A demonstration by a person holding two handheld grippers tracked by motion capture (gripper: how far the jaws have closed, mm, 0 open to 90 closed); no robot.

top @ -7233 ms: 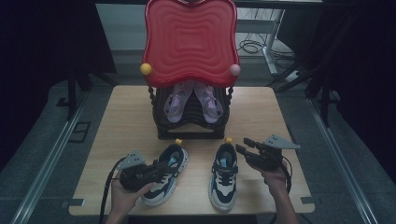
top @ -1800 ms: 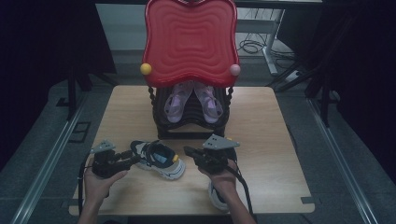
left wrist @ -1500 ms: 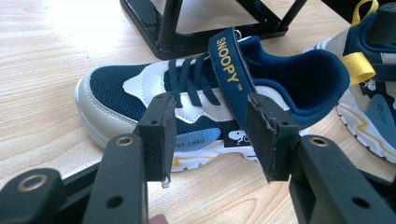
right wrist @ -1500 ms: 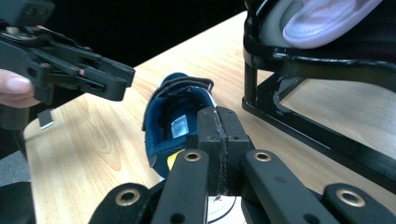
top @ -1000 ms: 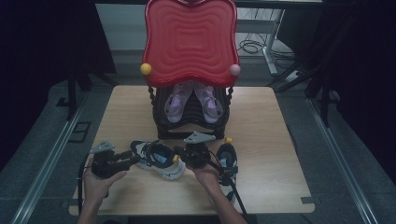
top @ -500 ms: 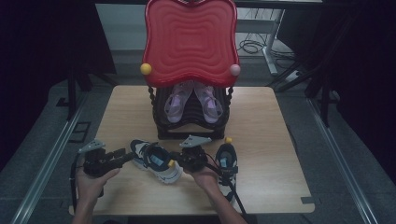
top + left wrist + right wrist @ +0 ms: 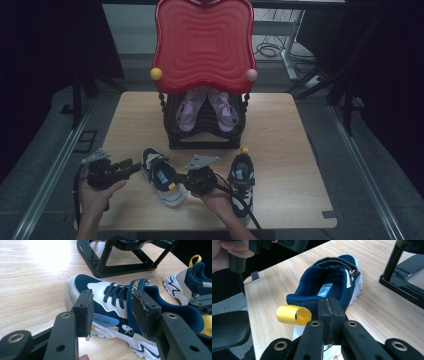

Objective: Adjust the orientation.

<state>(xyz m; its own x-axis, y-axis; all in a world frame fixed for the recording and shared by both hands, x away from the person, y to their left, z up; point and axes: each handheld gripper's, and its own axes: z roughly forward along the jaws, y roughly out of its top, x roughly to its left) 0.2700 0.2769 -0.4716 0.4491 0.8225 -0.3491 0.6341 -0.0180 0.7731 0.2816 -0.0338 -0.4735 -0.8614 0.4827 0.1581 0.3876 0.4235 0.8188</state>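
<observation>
A navy-and-white child's sneaker [image 7: 160, 175] lies on the wooden table [image 7: 295, 145], toe pointing away and to the left. My right gripper [image 7: 183, 184] is shut on its heel, just beside the yellow pull loop [image 7: 290, 314]; in the right gripper view the pads [image 7: 329, 312] meet at the heel collar of this sneaker [image 7: 334, 282]. My left gripper [image 7: 134, 167] points at the toe side from the left and stands open. In the left gripper view the sneaker's strap and laces [image 7: 112, 293] show between the spread pads, apart from them. The matching sneaker [image 7: 241, 184] lies to the right.
A black shoe rack [image 7: 205, 139] stands at mid-table with a red wavy board [image 7: 202, 45] on top and a pair of purple shoes [image 7: 205, 107] inside. The rack's black foot [image 7: 120, 266] sits just behind the held sneaker. The table's front edge is close below both hands.
My left gripper has let go of the sneaker's toe and pulled back to the left. The right gripper has shifted slightly left and nearer, turning the sneaker by its heel.
</observation>
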